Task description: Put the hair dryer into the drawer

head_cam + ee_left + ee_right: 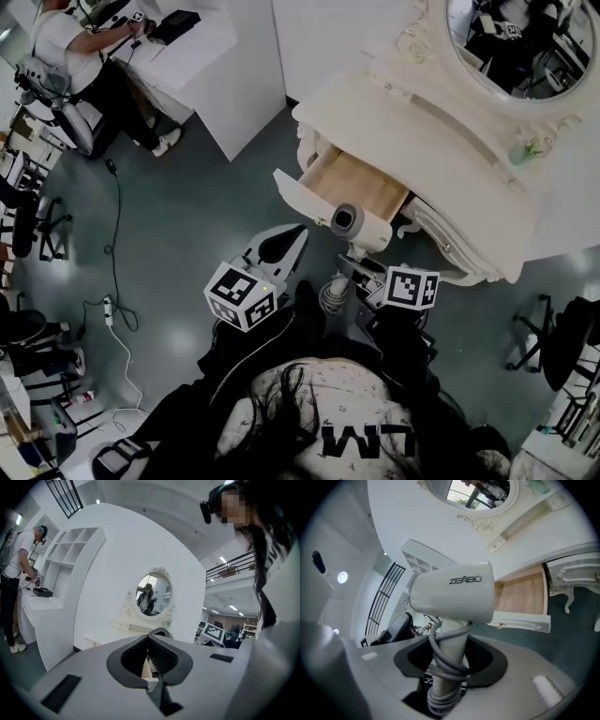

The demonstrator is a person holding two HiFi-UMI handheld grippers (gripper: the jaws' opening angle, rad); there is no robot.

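Holding the hair dryer [452, 592] by its handle in clamped right fingers [487, 663], just in front of the open drawer [298, 199] — left fingers [164, 660] closed, empty; carry step, next likely reaching over its front, then releasing

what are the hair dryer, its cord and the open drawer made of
Hair dryer: smooth white plastic by the look, matte with a printed logo.
Cord: grey rubbery sheathing, coiled in loops.
Drawer: pale bare wood inside, grain visible; the front looks painted cream, probably wood too.
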